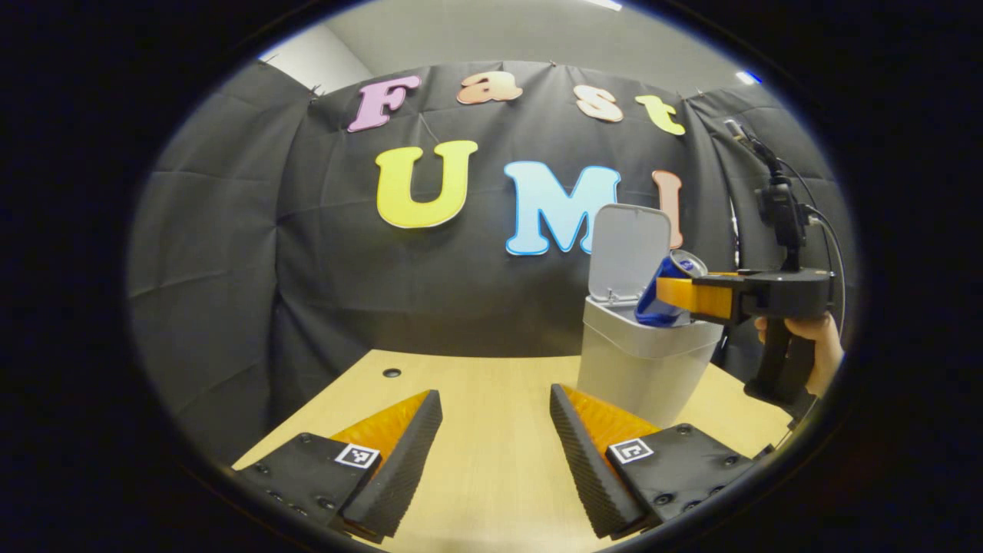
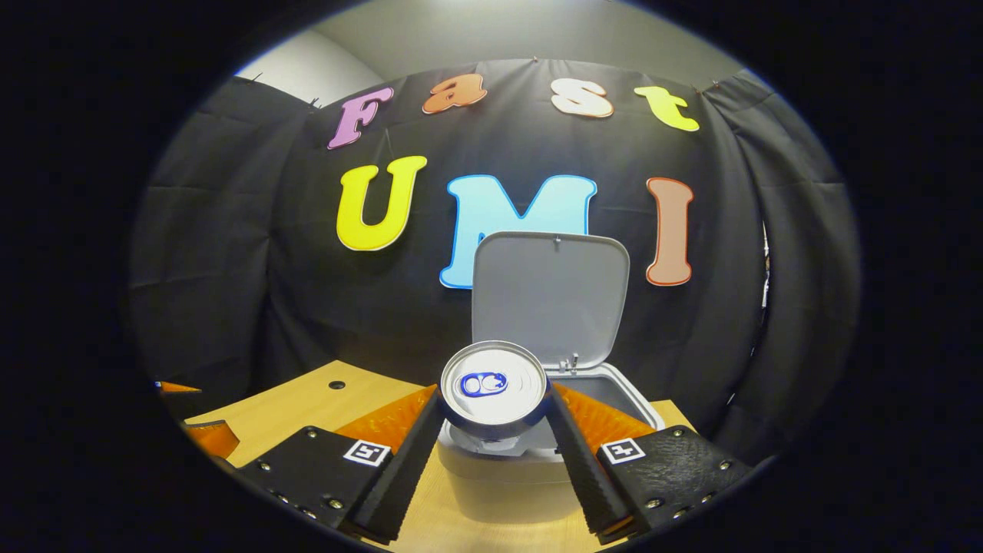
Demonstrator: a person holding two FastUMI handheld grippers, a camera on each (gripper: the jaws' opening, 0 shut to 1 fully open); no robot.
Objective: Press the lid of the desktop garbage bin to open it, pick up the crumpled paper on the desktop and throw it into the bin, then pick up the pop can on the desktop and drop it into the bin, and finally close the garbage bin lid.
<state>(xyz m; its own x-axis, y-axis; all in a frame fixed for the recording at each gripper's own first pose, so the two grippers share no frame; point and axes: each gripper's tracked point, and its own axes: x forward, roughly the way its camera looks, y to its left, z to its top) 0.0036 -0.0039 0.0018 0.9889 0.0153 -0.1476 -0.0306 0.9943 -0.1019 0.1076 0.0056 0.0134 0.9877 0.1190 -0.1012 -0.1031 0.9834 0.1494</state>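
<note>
A grey desktop bin (image 1: 645, 361) stands at the table's far right with its lid (image 1: 627, 250) tipped up and back. My right gripper (image 1: 676, 299), held by a hand (image 1: 822, 349), is shut on a blue pop can (image 1: 668, 296), tilted over the bin's mouth. In the right gripper view the can's silver top (image 2: 494, 384) sits pinched between my right gripper's (image 2: 494, 430) fingers, right above the bin's opening (image 2: 614, 392), with the raised lid (image 2: 549, 296) behind. My left gripper (image 1: 495, 426) hovers open over the table, left of the bin, with nothing between its fingers.
The light wooden table (image 1: 476, 384) has a small round hole (image 1: 392, 372) near its back left edge. Part of the left gripper (image 2: 203, 434) shows low at the left of the right gripper view. Black cloth walls close the booth behind.
</note>
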